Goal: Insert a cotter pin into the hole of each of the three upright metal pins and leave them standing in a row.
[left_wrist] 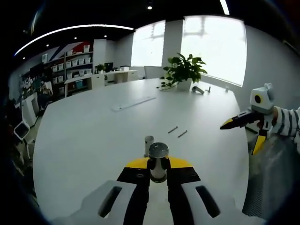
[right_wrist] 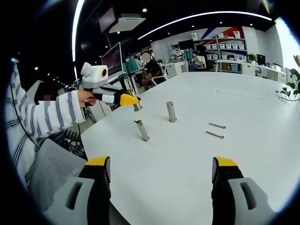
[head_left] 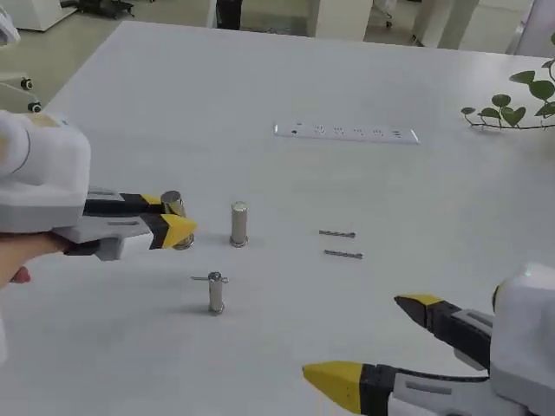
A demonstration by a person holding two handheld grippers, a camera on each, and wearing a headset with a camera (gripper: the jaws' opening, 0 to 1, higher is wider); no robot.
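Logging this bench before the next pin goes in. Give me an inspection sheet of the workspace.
Surface: white table.
Job's things: held pin upright in the left gripper; bare pin upright; third pin upright with a cotter pin through it; two loose cotter pins lying flat.
Clutter: power strip.
Grippers: left gripper shut on held pin; right gripper open, empty.
Cables: nothing seen.
Surroundings: plant, shelves, windows.

The left gripper (head_left: 176, 217) had a bulky white housing, black jaws and yellow tips; the right gripper (head_left: 373, 342) was built alike, a white shell behind black jaws capped in yellow; oval slots (left_wrist: 108, 201) were cut into the pale grey jaw bases; the person wore a long sleeve (right_wrist: 51, 117) striped white and dark.
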